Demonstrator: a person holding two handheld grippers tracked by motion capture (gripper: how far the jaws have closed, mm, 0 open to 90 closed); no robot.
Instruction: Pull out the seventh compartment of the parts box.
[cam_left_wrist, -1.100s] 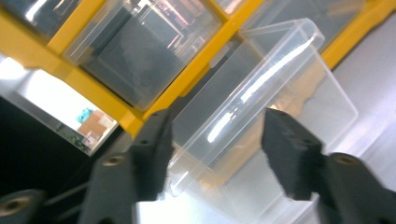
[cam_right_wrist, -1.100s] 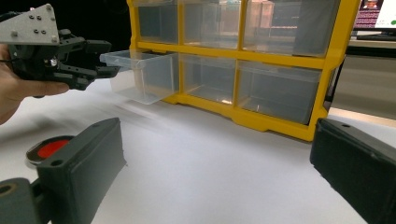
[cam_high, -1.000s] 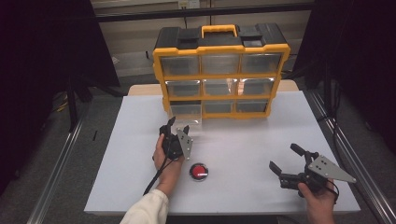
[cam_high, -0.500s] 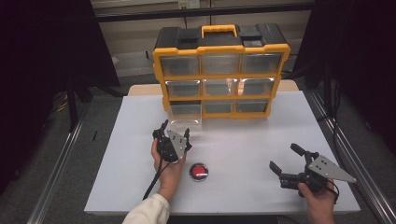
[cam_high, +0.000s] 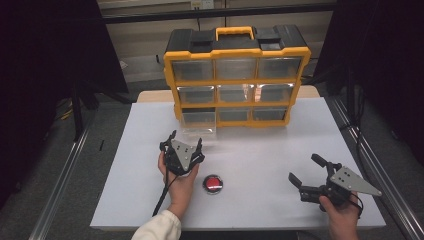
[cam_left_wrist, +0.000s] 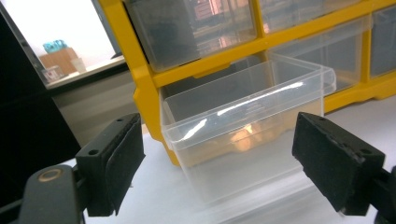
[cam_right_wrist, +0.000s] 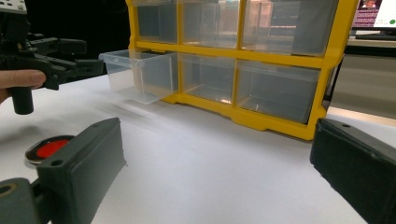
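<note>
Left gripper (cam_high: 182, 145) wide open, nothing held, jaws pointing at clear drawer (cam_left_wrist: 243, 126) just ahead. Drawer pulled partway out of bottom-left slot of yellow organizer (cam_high: 235, 75), looks empty, not touching either jaw; sits in line w/ the gap in left gripper view. Red button (cam_high: 213, 183) on white table (cam_high: 280, 150), just behind-right of left gripper, near the hand (cam_high: 177, 187). Right gripper (cam_high: 307, 175) well apart to the right, also wide open, empty, low over table, organizer ahead of it in right gripper view.
</note>
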